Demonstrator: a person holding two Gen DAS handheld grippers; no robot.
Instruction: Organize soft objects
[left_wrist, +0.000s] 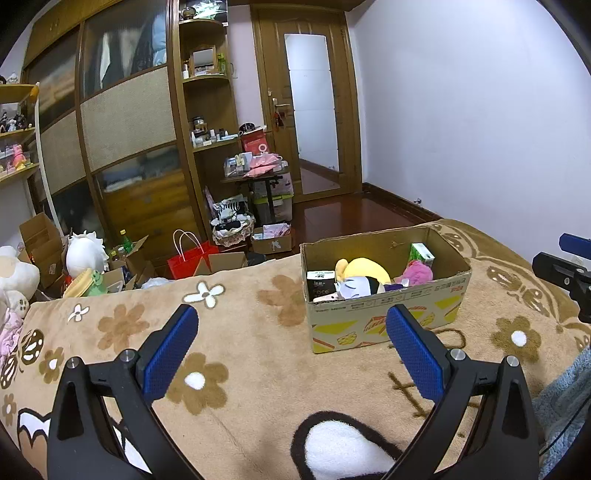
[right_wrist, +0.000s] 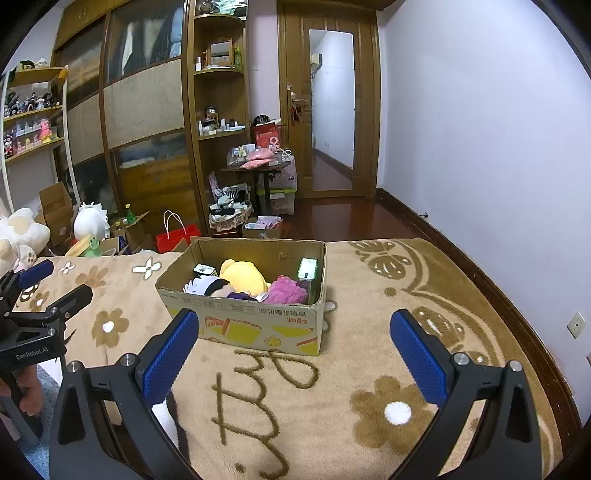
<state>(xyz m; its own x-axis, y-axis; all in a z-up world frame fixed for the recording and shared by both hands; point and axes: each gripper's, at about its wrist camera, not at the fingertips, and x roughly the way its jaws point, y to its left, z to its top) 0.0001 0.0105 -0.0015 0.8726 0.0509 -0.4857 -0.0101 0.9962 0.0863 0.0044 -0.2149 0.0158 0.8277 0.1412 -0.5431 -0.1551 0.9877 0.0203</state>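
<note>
While both grippers hover with jaws spread and empty, the cardboard box (left_wrist: 384, 325) sits on the flowered blanket (left_wrist: 258, 332) ahead of the left gripper (left_wrist: 291, 354), off its right finger, and ahead of the right gripper (right_wrist: 295, 354) (left of centre). Its long axis runs crosswise, plush toys (right_wrist: 243, 280) inside.

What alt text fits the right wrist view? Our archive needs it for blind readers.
An open gripper faces a cardboard box of plush toys on a tan flowered blanket. The other gripper shows at left; wardrobe and door stand behind.
</note>
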